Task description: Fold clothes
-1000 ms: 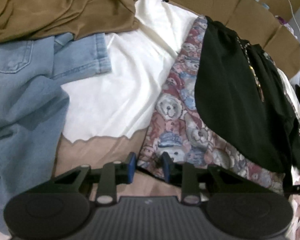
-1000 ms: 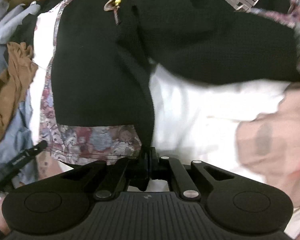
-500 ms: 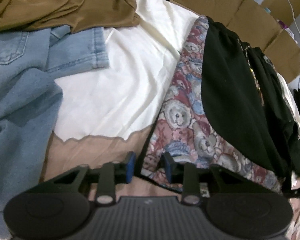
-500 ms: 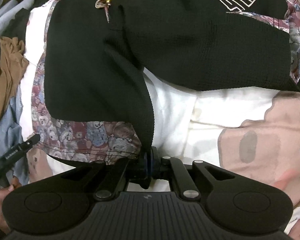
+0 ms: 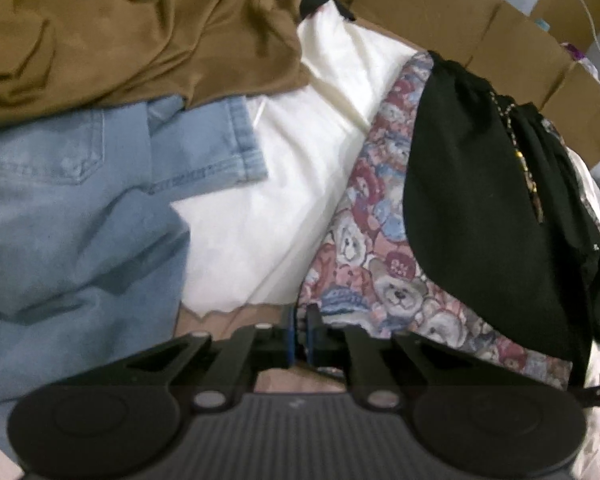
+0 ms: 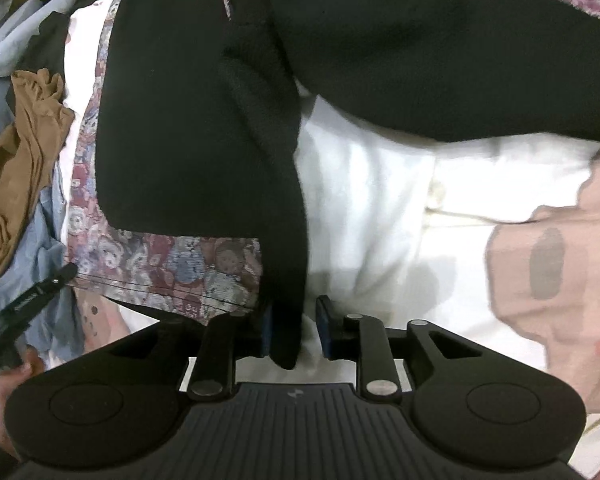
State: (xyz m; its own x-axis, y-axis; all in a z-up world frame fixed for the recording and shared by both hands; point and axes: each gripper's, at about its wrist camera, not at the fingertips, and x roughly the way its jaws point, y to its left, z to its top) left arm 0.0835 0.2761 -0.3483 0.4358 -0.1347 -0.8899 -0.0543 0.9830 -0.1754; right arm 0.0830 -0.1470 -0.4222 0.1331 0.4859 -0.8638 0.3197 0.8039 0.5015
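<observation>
At the near edge we find the left hand-held gripper (image 5: pixel 299 330) clamped on the bear-print garment's (image 5: pixel 384 276) corner. Right hand-held gripper (image 6: pixel 296 326) is opening, black sleeve (image 6: pixel 284 208) between its jaws. We judge folding barely started; jeans (image 5: pixel 72 220) and brown garment (image 5: pixel 140 32) lie unfolded far left.

I'm seeing jeans (image 5: pixel 68 216) and brown top (image 5: pixel 132 36) running off frame left. Black garment (image 6: pixel 380 40) is cropping at top edge, its print cut off. Bear-print fabric (image 5: pixel 380 272) is mostly hiding under it. Right-wrist view is blurring.
</observation>
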